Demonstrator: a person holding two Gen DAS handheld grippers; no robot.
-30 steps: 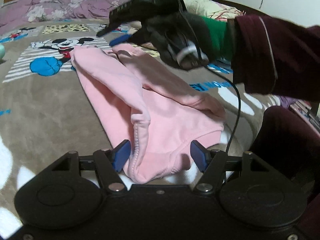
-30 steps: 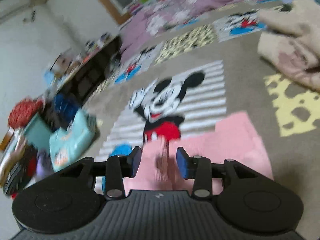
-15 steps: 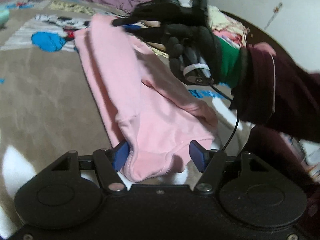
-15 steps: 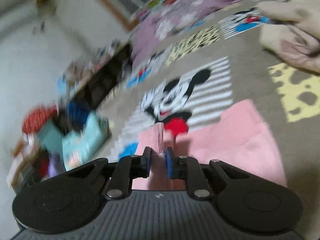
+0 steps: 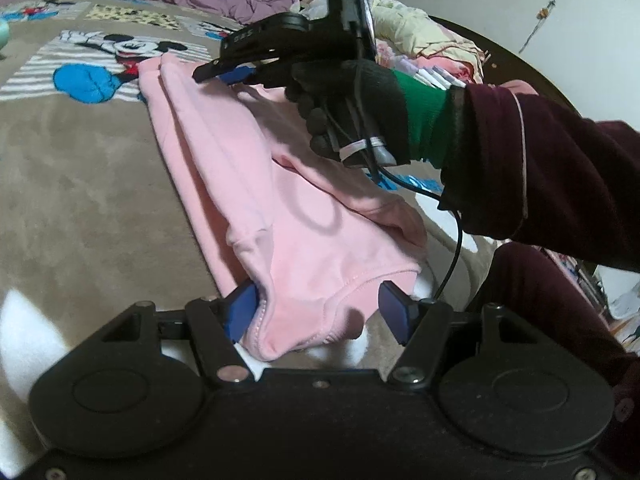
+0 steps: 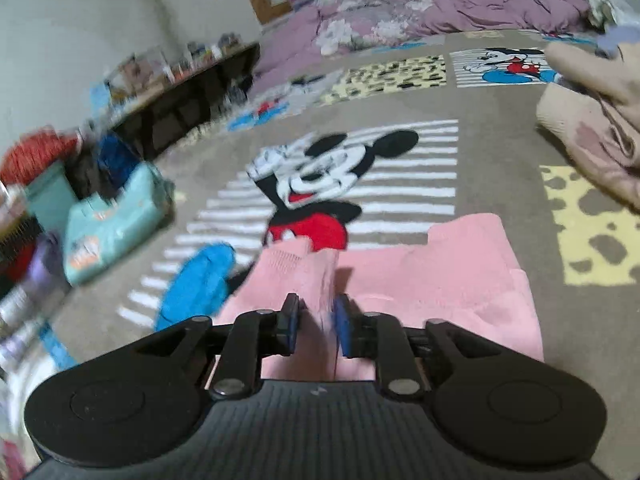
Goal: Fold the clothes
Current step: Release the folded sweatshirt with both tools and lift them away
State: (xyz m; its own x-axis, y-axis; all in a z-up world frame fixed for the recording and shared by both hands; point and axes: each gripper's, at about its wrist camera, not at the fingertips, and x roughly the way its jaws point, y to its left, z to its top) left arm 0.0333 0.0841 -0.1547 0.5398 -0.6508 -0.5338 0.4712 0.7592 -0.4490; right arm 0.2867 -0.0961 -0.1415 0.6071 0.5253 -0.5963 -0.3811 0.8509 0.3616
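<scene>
A pink garment (image 5: 288,208) lies lengthwise on the Mickey Mouse blanket (image 5: 80,184), partly folded along its length. My left gripper (image 5: 320,312) is open, its blue pads on either side of the garment's near end, not closed on it. My right gripper (image 6: 316,326) is at the garment's far end (image 6: 420,276); its jaws stand a narrow gap apart with a raised fold of pink fabric between them. The right gripper (image 5: 228,74) also shows in the left wrist view, held by a black-gloved hand.
A beige garment (image 6: 592,140) lies at the right of the right wrist view. A purple quilt (image 6: 420,12) is bunched at the back. A teal packet (image 6: 112,224) and clutter sit at the left edge. A pile of clothes (image 5: 424,36) lies at the back right.
My right gripper closed on the far end of the pink garment, then its jaws parted slightly. It lifted the fabric and set it lower again. My left gripper stayed open at the near end.
</scene>
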